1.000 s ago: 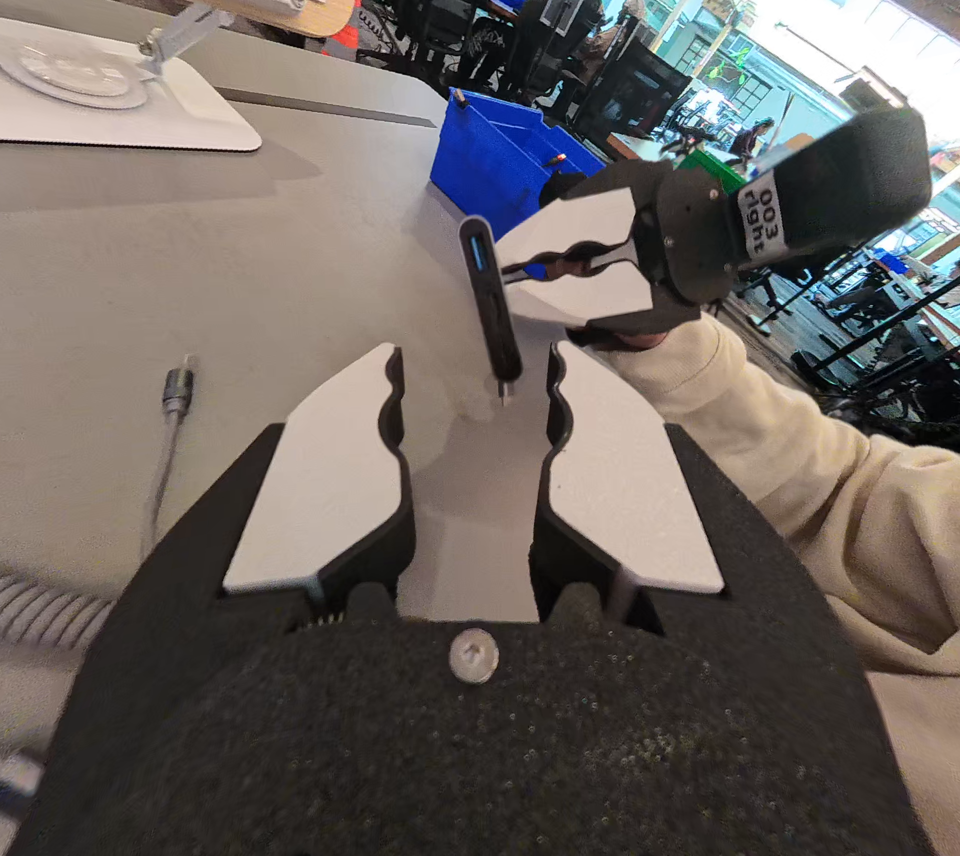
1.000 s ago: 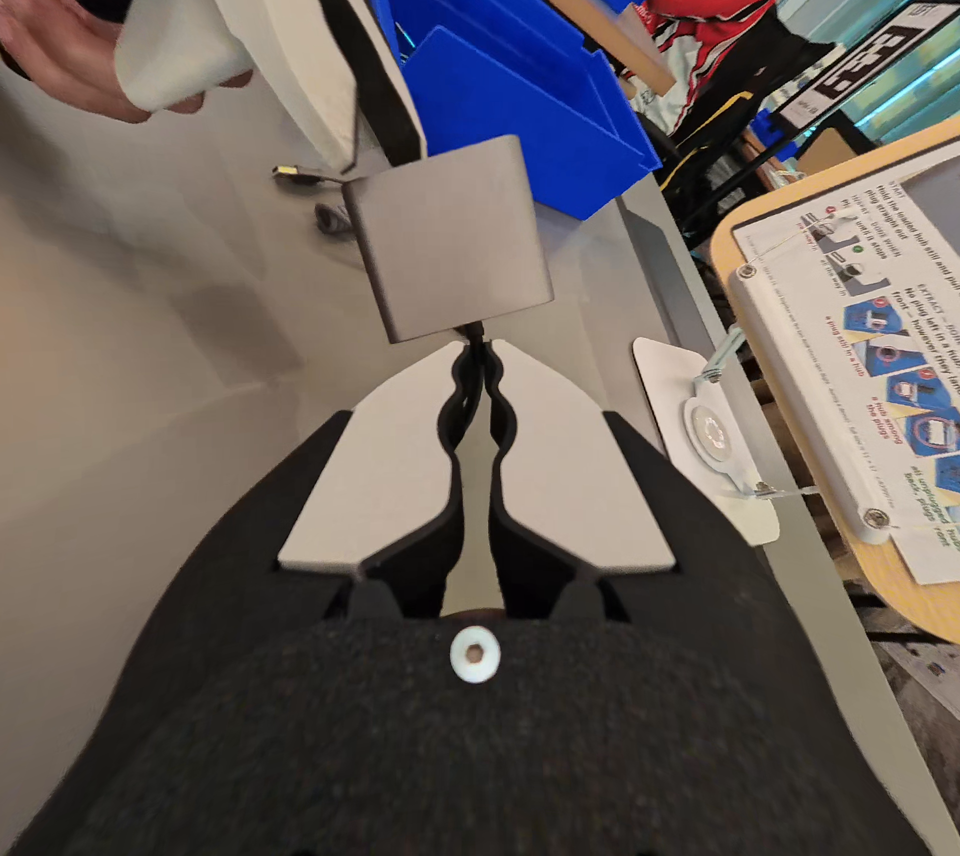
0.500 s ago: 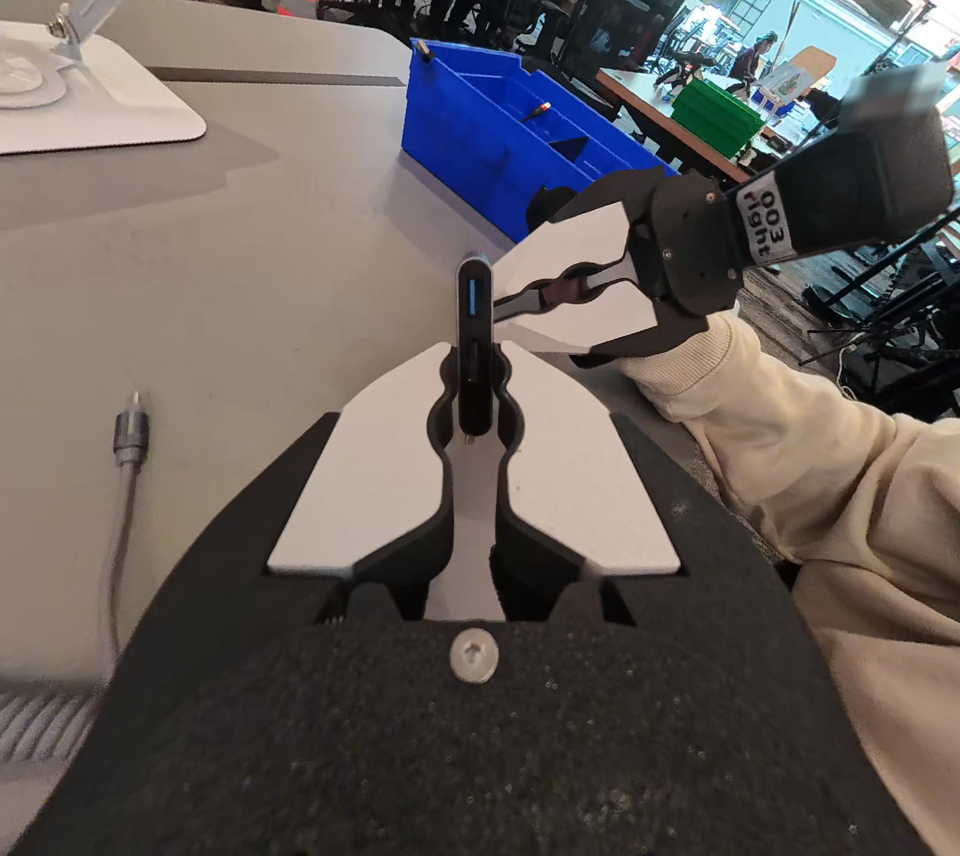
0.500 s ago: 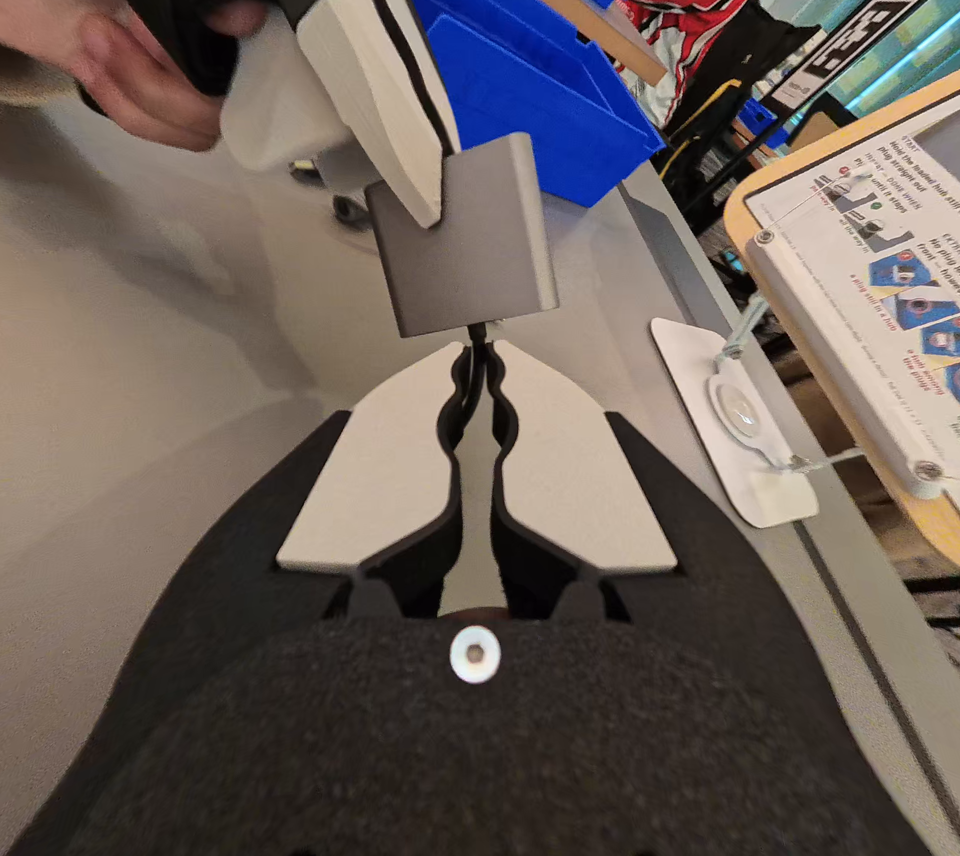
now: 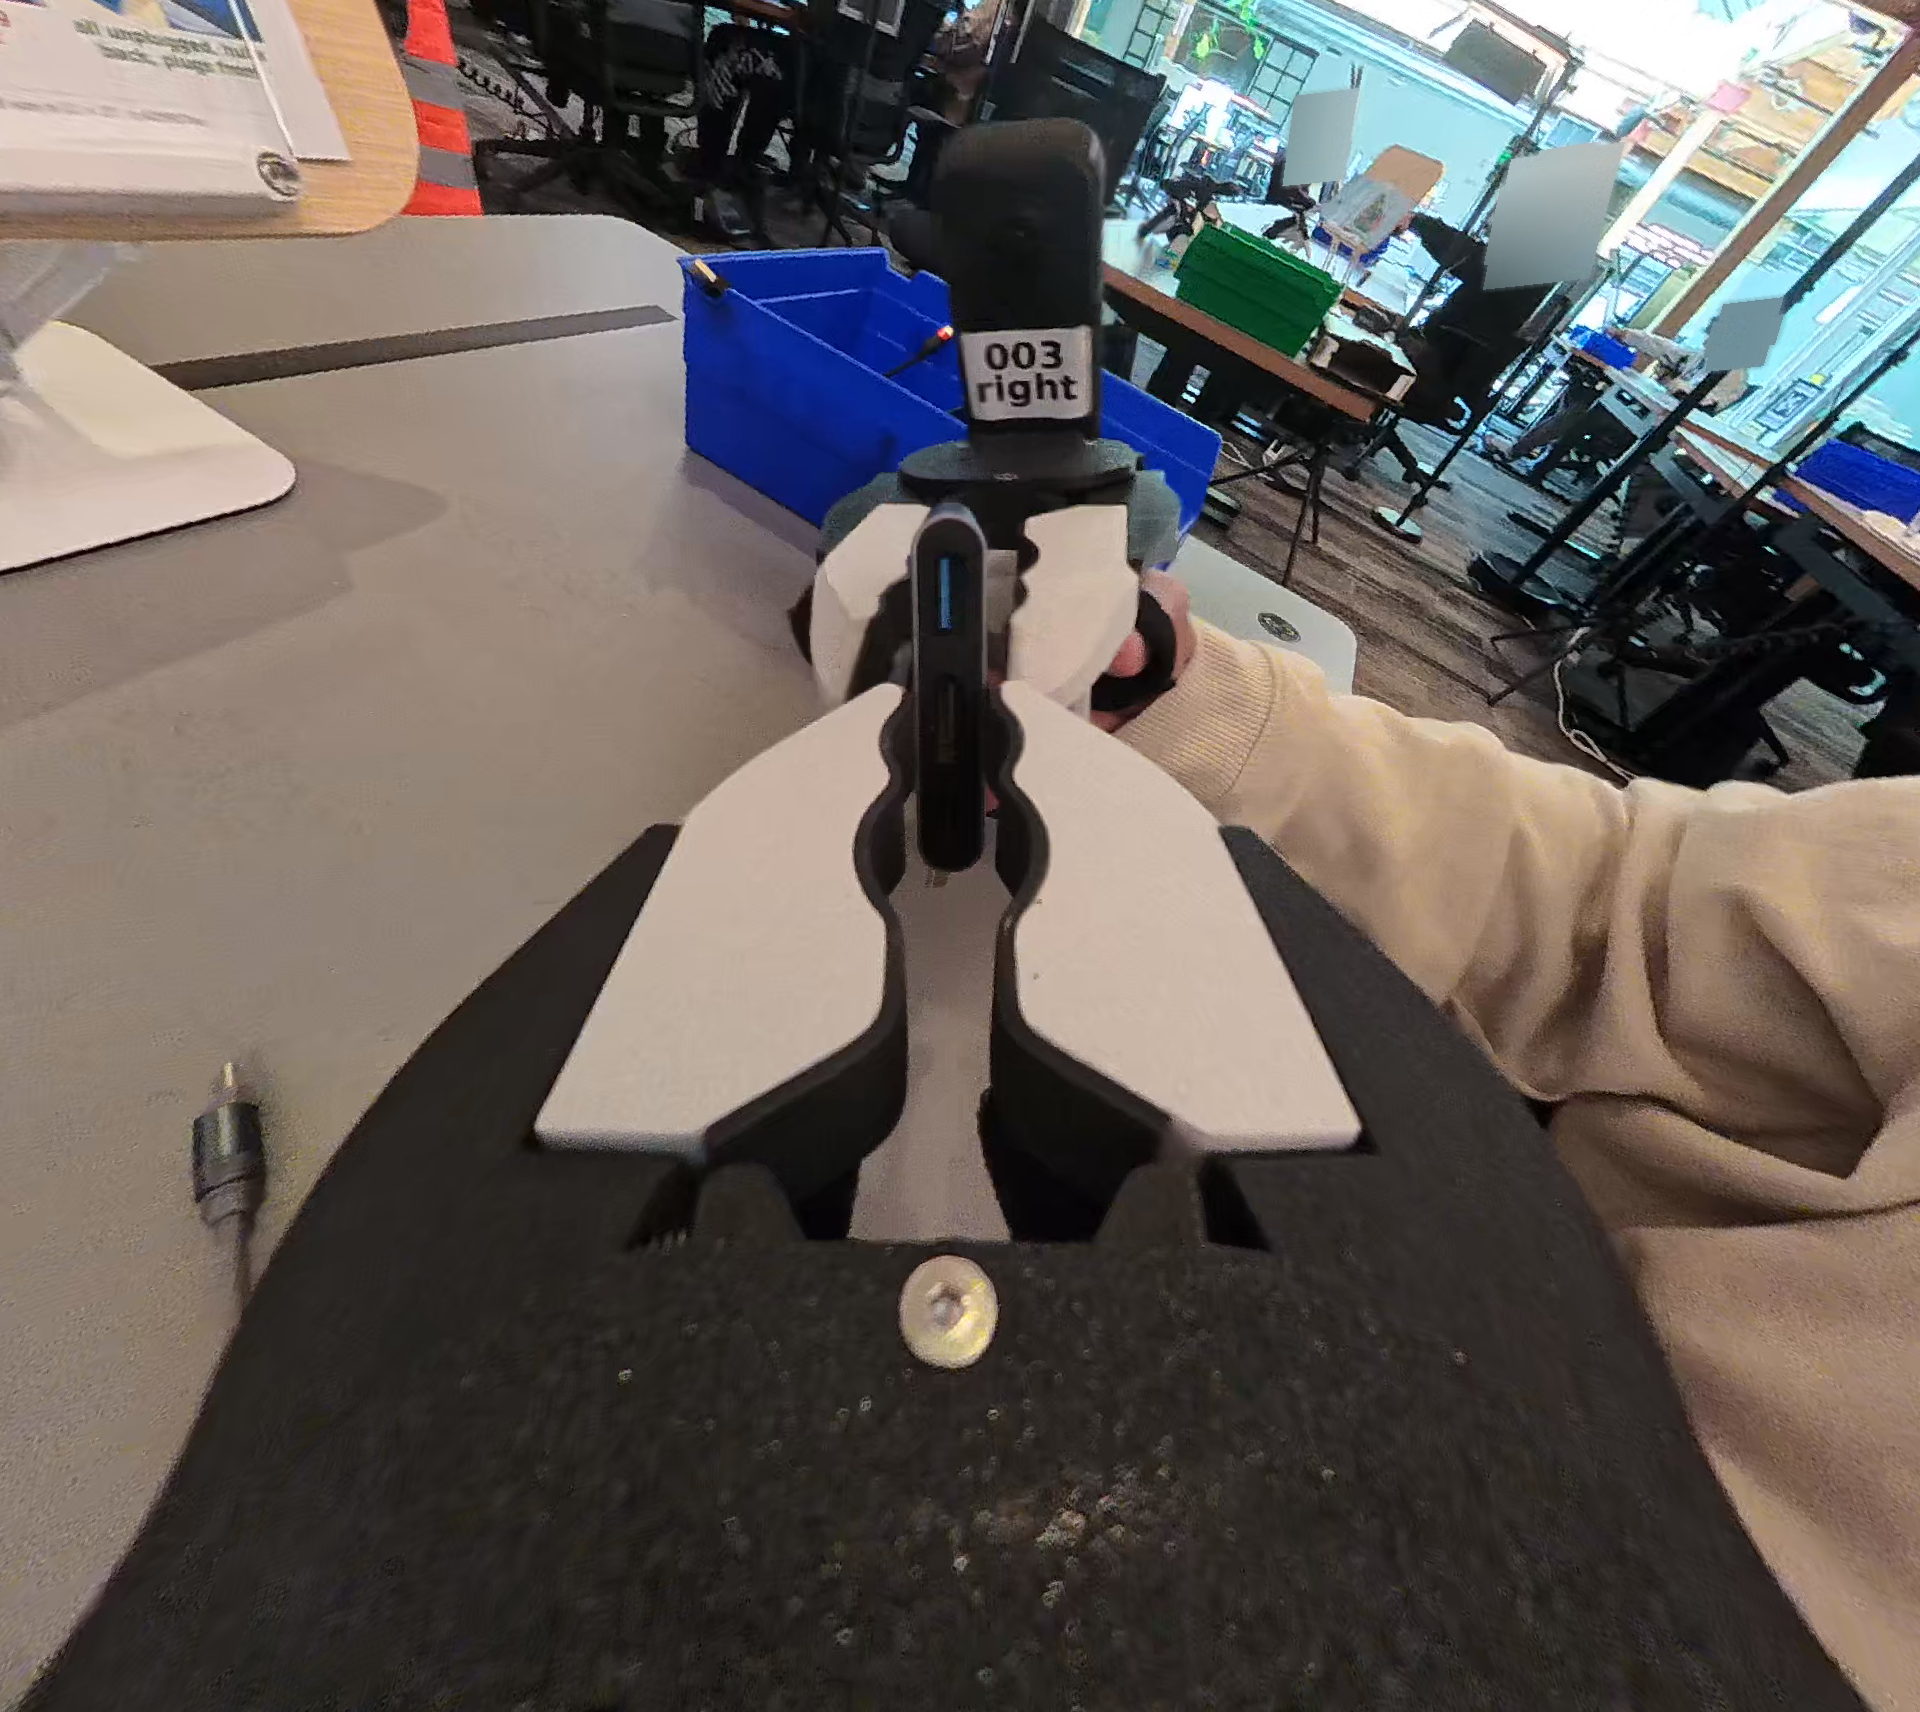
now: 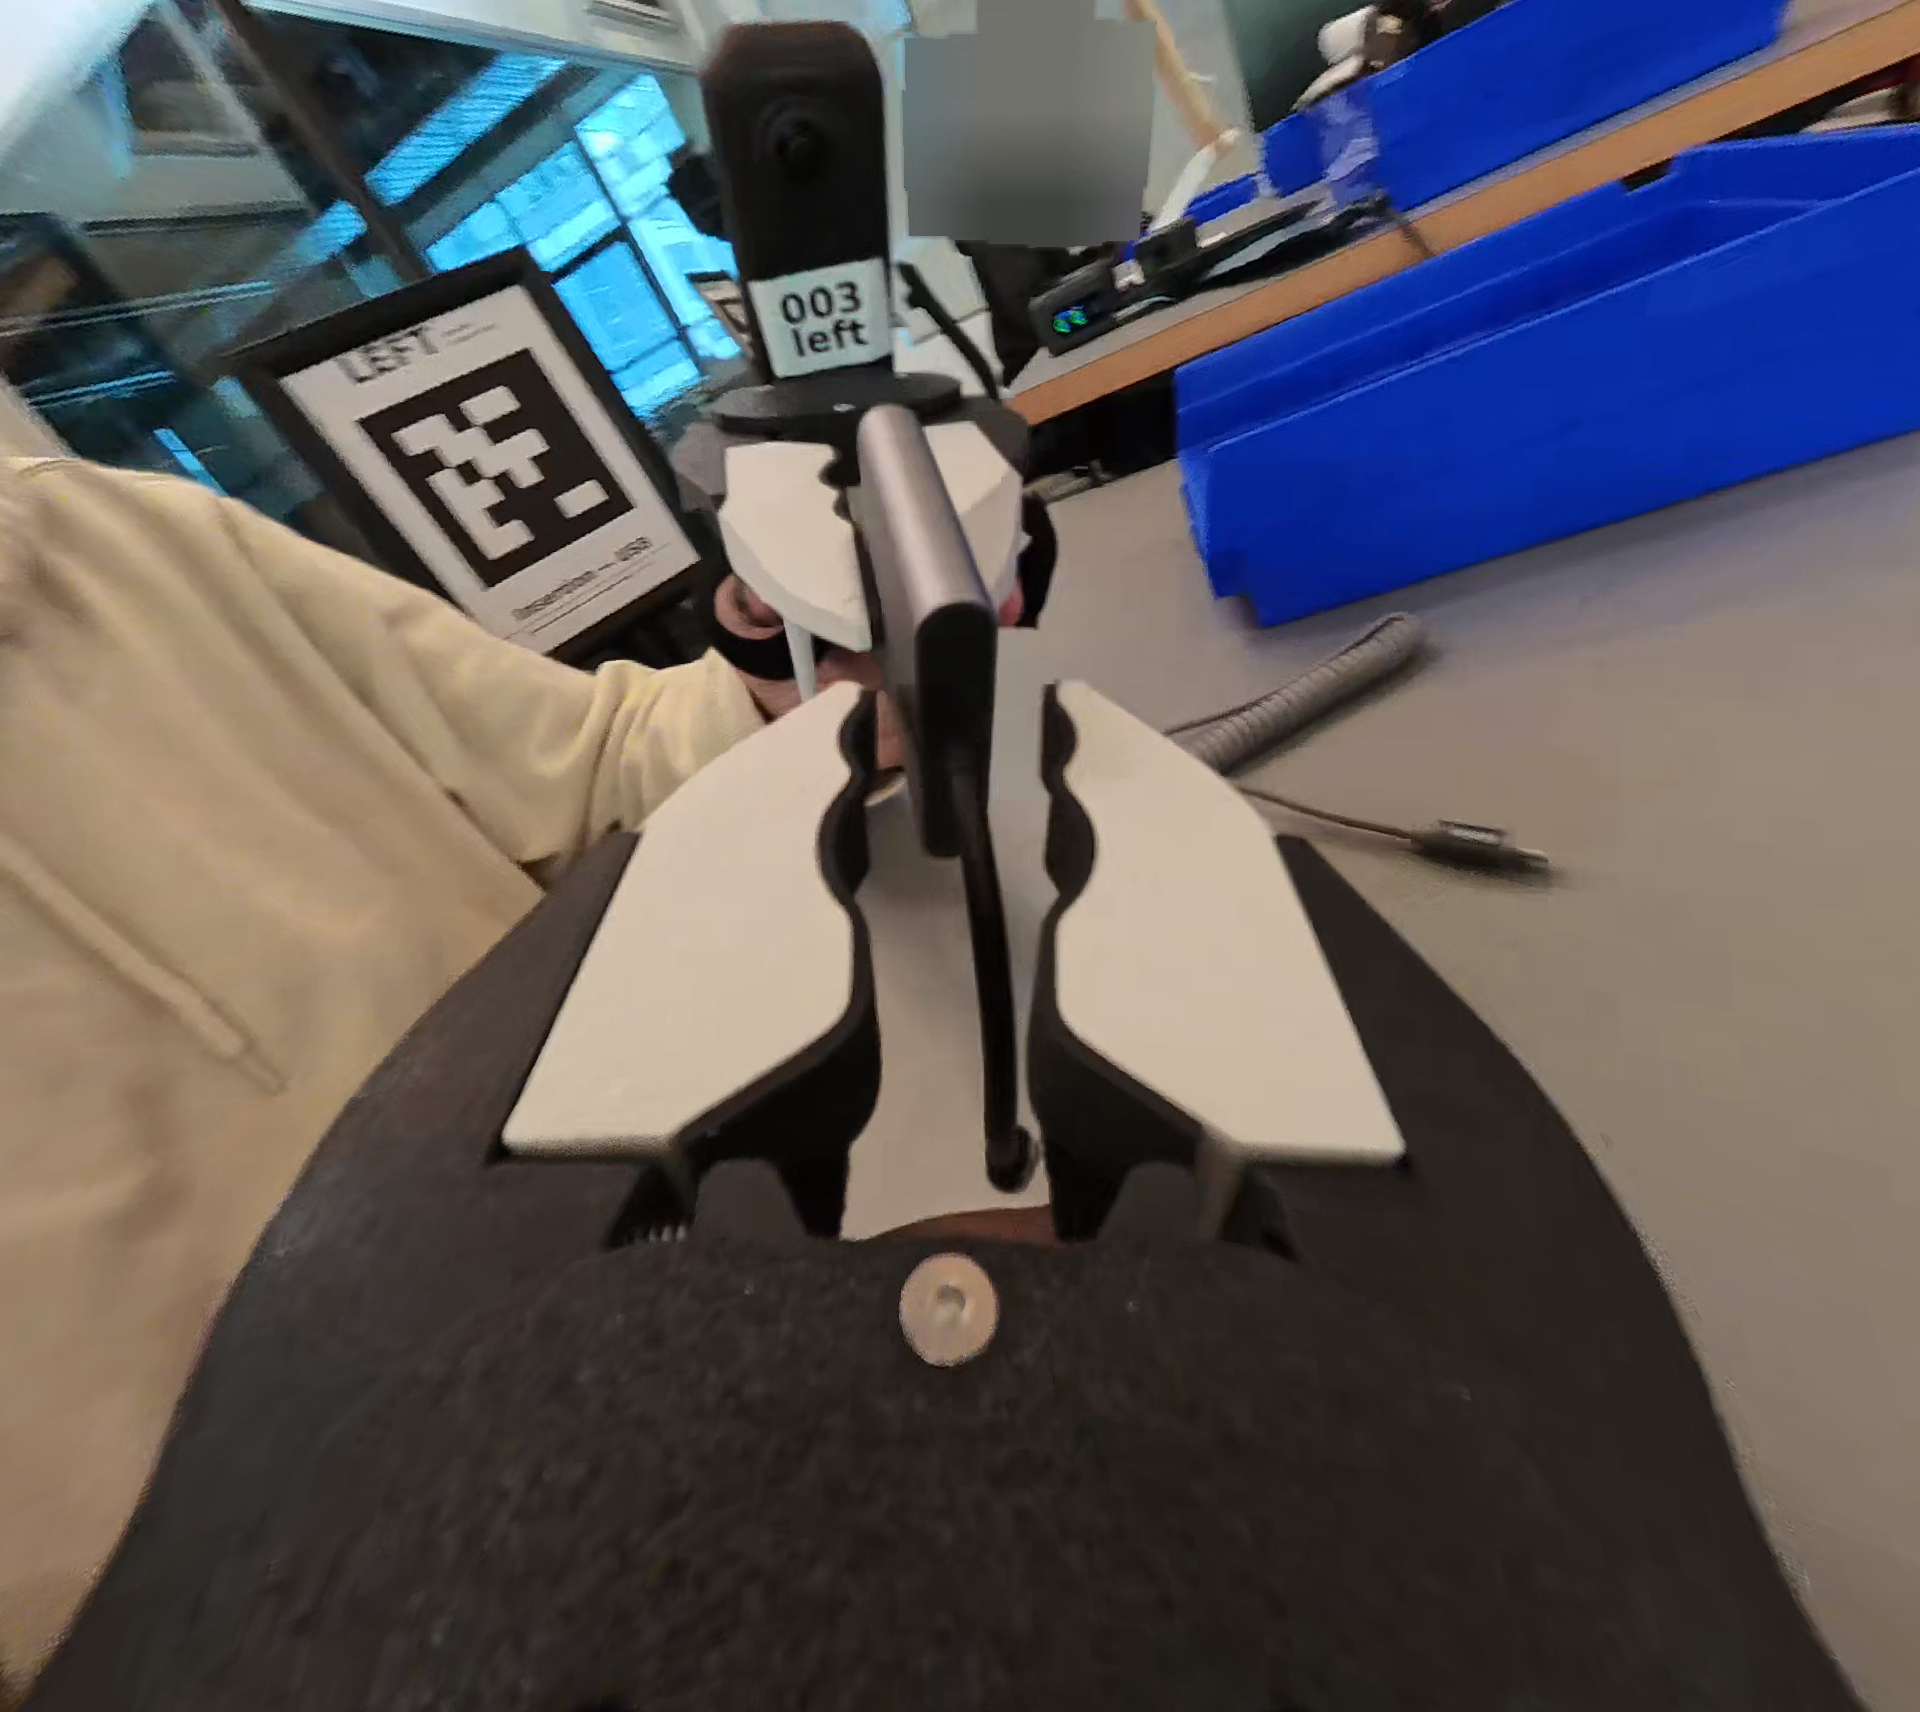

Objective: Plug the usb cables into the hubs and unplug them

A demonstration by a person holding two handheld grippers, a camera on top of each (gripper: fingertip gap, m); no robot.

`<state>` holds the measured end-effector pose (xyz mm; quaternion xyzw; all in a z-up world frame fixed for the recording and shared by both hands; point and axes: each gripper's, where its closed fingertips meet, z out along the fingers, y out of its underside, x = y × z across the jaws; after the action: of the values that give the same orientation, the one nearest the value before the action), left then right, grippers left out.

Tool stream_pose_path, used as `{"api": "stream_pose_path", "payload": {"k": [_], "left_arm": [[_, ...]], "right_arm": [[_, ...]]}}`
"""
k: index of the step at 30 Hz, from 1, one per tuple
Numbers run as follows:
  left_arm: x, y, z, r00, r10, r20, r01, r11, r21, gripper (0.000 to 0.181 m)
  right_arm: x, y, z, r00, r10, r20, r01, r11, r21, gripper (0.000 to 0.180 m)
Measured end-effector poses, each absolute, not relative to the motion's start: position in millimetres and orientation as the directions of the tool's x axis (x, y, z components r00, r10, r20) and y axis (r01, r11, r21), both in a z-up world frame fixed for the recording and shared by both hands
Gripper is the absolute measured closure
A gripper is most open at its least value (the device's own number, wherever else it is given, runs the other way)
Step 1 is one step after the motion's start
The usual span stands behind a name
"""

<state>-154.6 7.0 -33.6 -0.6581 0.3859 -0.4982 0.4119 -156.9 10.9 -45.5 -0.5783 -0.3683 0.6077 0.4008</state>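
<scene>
Left gripper fingers clamped on lower end of grey hub, held edge-on above grey table. Right gripper fingers spread, hub and its black pigtail between them, untouched. Loose plug on table left of hub; blue bin behind hub.

Open workshop or lab, probably: rows of worktables, blue parts bins, office chairs, tripods.
</scene>
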Motion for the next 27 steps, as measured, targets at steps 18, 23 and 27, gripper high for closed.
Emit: {"api": "stream_pose_path", "payload": {"k": [18, 23, 27], "left_arm": [[-256.6, 39.5, -104.5, 0.495, -0.861, -0.115, -0.501, -0.175, -0.848, 0.14], [-254.9, 66.8, -142.8, 0.537, -0.836, -0.113, -0.571, -0.261, -0.779, 0.139], [-240.0, 97.5, -158.4, 0.576, -0.803, -0.151, -0.598, -0.289, -0.747, 0.139]], "right_arm": [[-109.0, 25.9, -45.6, -0.088, 0.886, -0.456, -0.12, -0.464, -0.878, 0.167], [-102.5, 22.7, -43.5, -0.041, 0.899, -0.435, -0.096, -0.437, -0.894, 0.167], [-104.2, 22.4, -50.1, -0.029, 0.894, -0.446, -0.075, -0.447, -0.891, 0.167]]}}
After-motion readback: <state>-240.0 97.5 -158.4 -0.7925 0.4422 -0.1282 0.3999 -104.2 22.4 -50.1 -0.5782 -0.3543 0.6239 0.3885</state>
